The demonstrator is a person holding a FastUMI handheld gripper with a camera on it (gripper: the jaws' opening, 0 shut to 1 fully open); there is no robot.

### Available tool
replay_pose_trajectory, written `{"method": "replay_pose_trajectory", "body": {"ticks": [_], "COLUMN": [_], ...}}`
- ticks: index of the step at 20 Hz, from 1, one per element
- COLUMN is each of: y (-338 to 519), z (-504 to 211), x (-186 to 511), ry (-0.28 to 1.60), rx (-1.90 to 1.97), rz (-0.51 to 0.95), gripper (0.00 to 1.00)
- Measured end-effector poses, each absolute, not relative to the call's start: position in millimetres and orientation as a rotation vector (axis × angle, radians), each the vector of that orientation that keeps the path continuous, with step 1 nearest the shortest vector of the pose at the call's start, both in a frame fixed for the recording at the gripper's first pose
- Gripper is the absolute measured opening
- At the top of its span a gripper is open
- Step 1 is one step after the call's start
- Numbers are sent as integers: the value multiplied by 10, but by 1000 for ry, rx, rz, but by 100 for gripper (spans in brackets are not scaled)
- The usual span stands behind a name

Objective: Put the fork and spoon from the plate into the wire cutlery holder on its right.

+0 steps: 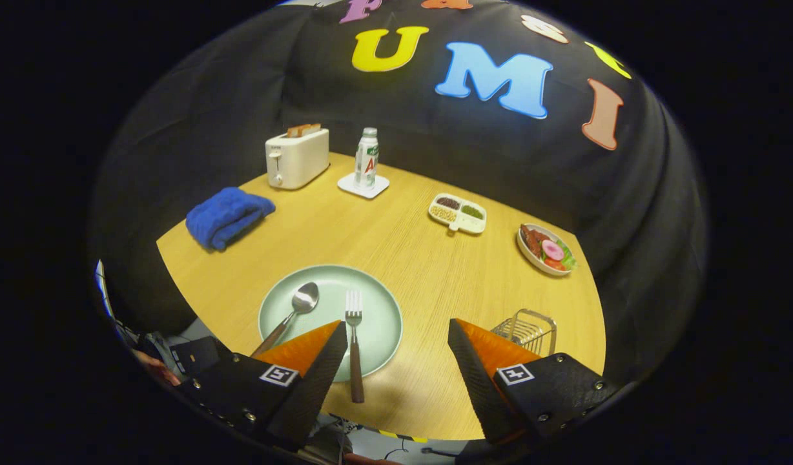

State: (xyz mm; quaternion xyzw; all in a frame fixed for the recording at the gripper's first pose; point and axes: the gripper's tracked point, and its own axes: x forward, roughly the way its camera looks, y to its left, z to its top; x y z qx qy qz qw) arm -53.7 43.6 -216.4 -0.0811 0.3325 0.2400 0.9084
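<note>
A pale green plate (377, 307) lies on the wooden table just ahead of my fingers. On it rest a spoon (299, 303) with a brown handle, angled left, and a fork (354, 342) with a brown handle that sticks out over the plate's near rim. The wire cutlery holder (527, 330) stands to the plate's right, partly hidden behind my right finger. My gripper (396, 336) hovers above the table, open, with nothing between its fingers. The fork lies just inside my left finger (306, 361).
Further back stand a white toaster (298, 157) with toast, a bottle (367, 159) on a white coaster, a folded blue towel (227, 216), a divided snack tray (458, 212) and a bowl of food (545, 249). The table's near edge runs just below my fingers.
</note>
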Motion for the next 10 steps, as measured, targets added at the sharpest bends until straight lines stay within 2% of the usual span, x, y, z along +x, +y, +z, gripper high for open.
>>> {"method": "replay_pose_trajectory", "body": {"ticks": [7,8,10], "y": [661,706,786], "z": [-2657,-2696,-2772], "x": [-585,-595,-604], "ry": [873,882,901], "rx": [-237,-250,-276], "rz": [579,594,622], "gripper": [96,89,86]}}
